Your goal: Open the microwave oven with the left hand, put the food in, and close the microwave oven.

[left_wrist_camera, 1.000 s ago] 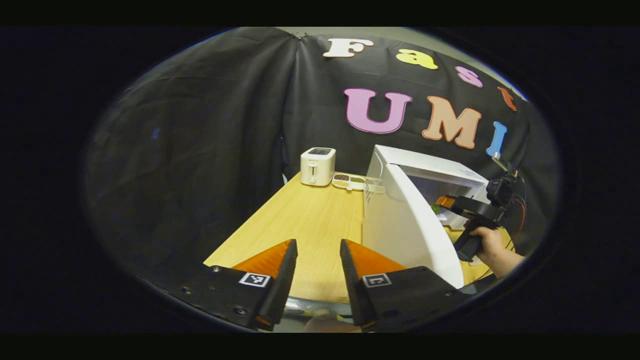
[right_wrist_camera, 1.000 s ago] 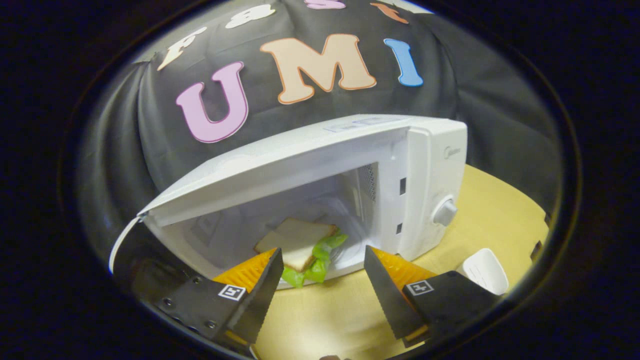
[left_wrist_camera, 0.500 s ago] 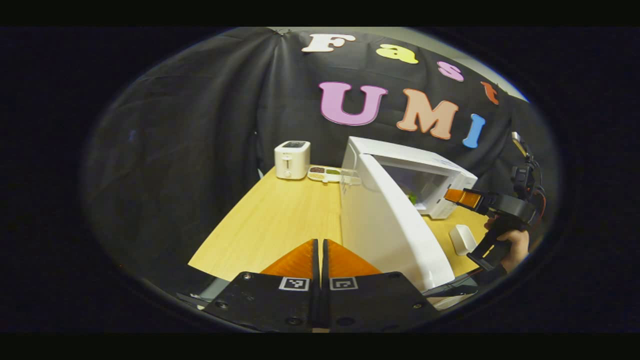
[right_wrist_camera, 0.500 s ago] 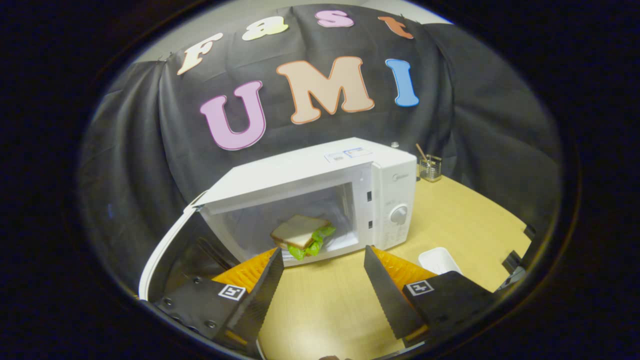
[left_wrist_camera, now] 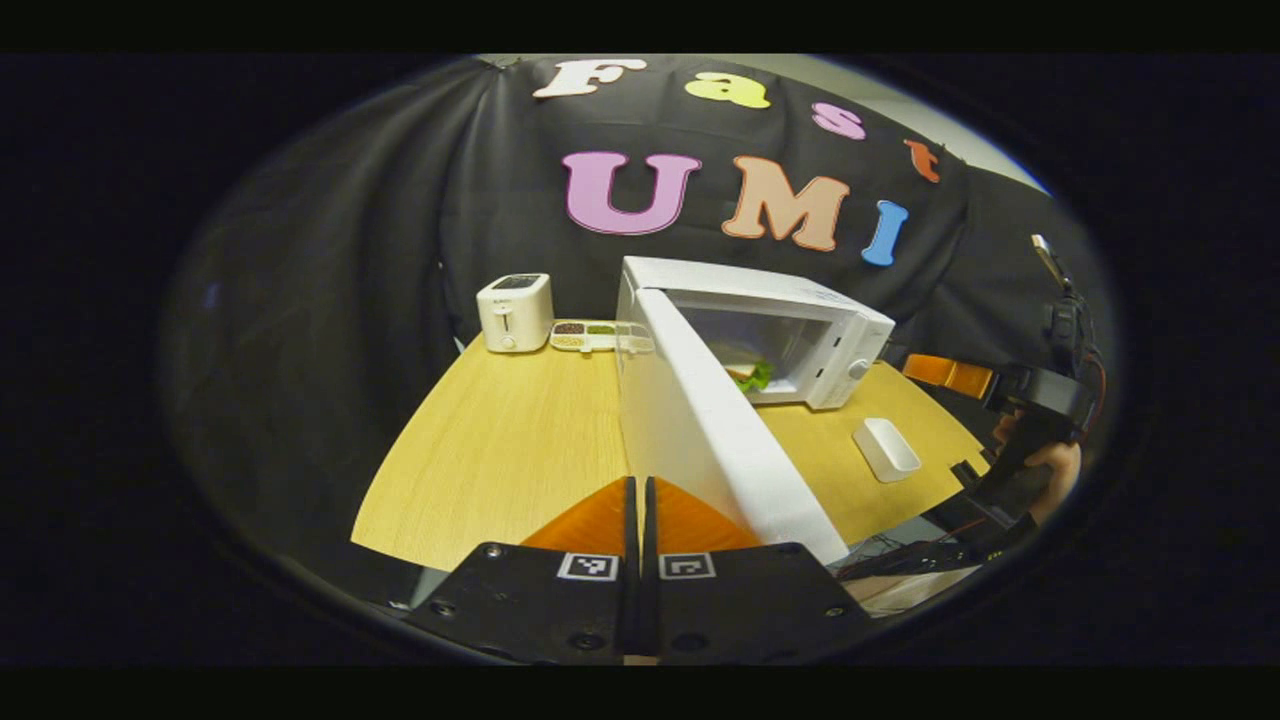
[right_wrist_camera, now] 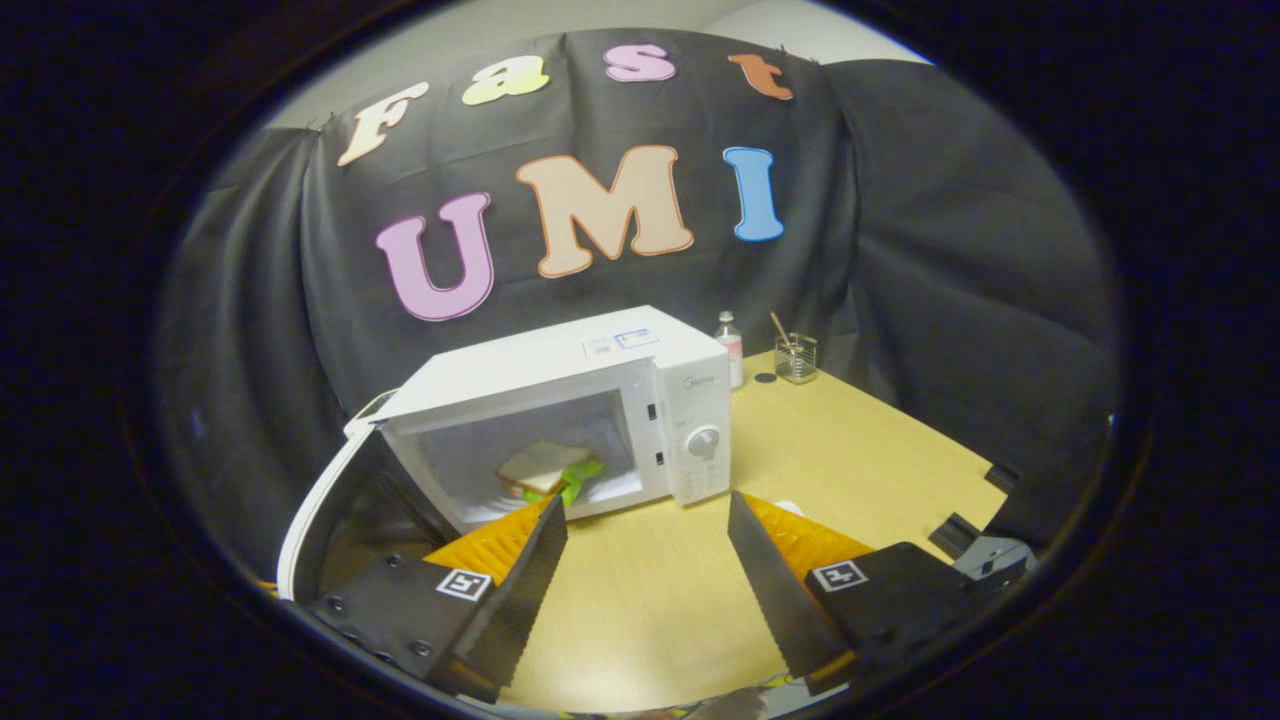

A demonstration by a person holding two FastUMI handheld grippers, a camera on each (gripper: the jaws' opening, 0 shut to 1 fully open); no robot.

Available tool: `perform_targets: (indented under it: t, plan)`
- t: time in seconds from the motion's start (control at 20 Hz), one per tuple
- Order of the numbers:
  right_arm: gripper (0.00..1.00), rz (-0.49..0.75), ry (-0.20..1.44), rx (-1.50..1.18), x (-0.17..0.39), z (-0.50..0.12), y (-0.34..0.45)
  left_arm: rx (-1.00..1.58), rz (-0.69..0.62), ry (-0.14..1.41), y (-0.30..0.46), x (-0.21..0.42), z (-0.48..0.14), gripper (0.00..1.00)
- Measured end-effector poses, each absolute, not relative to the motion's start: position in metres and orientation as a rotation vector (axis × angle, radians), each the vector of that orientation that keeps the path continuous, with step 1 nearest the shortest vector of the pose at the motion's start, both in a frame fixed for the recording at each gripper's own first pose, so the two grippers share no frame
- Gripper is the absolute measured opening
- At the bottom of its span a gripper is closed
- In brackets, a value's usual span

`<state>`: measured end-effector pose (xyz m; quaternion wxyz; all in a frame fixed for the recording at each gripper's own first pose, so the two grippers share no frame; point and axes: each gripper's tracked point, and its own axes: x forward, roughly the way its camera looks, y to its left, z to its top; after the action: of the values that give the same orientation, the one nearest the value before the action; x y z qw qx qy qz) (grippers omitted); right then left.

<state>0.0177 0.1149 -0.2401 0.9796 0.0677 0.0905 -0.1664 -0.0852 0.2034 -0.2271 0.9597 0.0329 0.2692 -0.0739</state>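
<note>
In the left gripper view, the left gripper [left_wrist_camera: 637, 500] sits at the bottom edge with its two fingers pressed together and nothing between them, above the near edge of the light wooden table [left_wrist_camera: 500, 450]. Just to its right the white microwave door [left_wrist_camera: 715, 430] stands swung wide open, seen almost edge-on and reaching toward the camera. Behind the door is the white box-shaped microwave oven [left_wrist_camera: 790, 320], and in its open cavity lies the sandwich of white bread with green lettuce [left_wrist_camera: 750, 375]. A small white toaster [left_wrist_camera: 514, 312] stands at the far left of the table, with a shallow divided tray of dark and green bits [left_wrist_camera: 590, 335] just beside it. A small white rectangular dish [left_wrist_camera: 886, 449] lies on the table in front of the oven. At the right edge, a hand [left_wrist_camera: 1050, 465] holds the right gripper [left_wrist_camera: 945, 372], well apart from the oven.

In the right gripper view, the right gripper [right_wrist_camera: 645, 560] hovers over bare tabletop [right_wrist_camera: 860, 450], its fingers spread wide and empty. The sandwich [right_wrist_camera: 545, 470] rests inside the oven [right_wrist_camera: 560, 400], whose door [right_wrist_camera: 320, 500] hangs open to the left. Beyond the oven stand a small clear bottle with a white cap [right_wrist_camera: 730, 345] and a clear glass holding a stick [right_wrist_camera: 795, 355].
</note>
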Motion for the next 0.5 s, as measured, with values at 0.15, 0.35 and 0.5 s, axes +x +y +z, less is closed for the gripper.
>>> perform_targets:
  t: [0.15,0.35,0.5]
  plan:
    - [1.00,-0.332,0.208,0.142,0.012,-0.242,0.095,0.071,-0.131,0.549,0.190,-0.084,-0.228,0.03]
    - [1.00,-0.302,0.237,0.140,0.013,-0.242,0.065,0.048,-0.110,0.532,0.153,-0.074,-0.224,0.01]
    - [0.92,-0.277,0.248,0.140,0.017,-0.240,0.041,0.042,-0.081,0.495,0.125,-0.064,-0.220,0.01]
